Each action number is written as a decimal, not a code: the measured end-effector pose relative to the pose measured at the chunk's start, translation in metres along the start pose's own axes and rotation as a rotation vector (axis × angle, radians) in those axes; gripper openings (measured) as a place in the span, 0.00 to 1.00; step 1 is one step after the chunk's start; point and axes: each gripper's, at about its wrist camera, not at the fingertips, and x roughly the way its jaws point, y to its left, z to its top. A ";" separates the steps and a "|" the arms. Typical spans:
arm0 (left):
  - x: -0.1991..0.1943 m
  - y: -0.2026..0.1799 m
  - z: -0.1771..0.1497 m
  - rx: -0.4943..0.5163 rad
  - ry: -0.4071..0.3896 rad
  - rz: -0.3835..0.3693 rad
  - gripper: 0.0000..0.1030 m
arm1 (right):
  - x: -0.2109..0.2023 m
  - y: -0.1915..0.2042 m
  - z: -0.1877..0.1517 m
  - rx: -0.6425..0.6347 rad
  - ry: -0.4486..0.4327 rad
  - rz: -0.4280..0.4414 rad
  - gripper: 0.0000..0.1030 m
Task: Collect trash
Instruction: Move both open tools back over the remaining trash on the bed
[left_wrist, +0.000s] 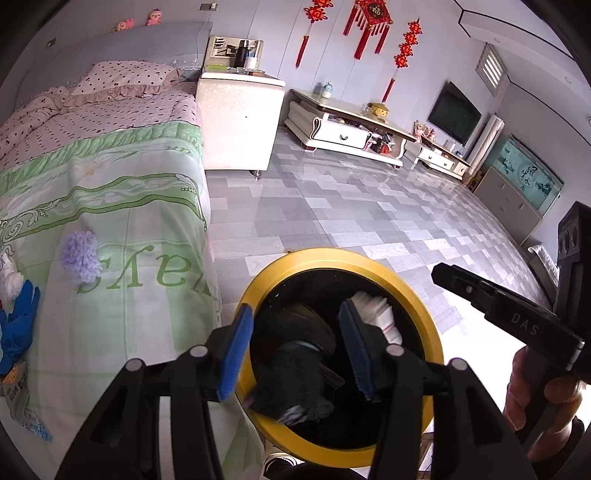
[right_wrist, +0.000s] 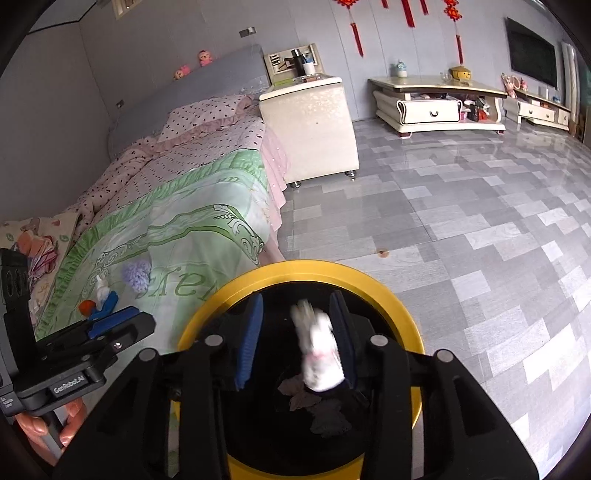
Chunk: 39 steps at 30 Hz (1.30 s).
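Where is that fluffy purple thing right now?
The fluffy purple thing lies on the green bedspread, left of the yellow-rimmed bin in both wrist views, just beyond a blue item and white scrap nearer the bed's foot.

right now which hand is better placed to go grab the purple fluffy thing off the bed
Left, probably. The left gripper hangs over the yellow-rimmed bin on the side nearer the bed, where the purple fluffy piece lies. The right gripper has a white piece between its open pads.
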 end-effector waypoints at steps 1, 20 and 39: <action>-0.001 0.001 0.000 -0.001 -0.003 0.001 0.51 | 0.000 -0.001 -0.001 0.001 0.002 -0.005 0.39; -0.052 0.067 0.012 -0.076 -0.096 0.091 0.67 | -0.014 0.056 0.007 -0.053 -0.015 0.082 0.53; -0.119 0.186 0.004 -0.202 -0.163 0.270 0.68 | 0.003 0.190 0.005 -0.213 0.010 0.254 0.57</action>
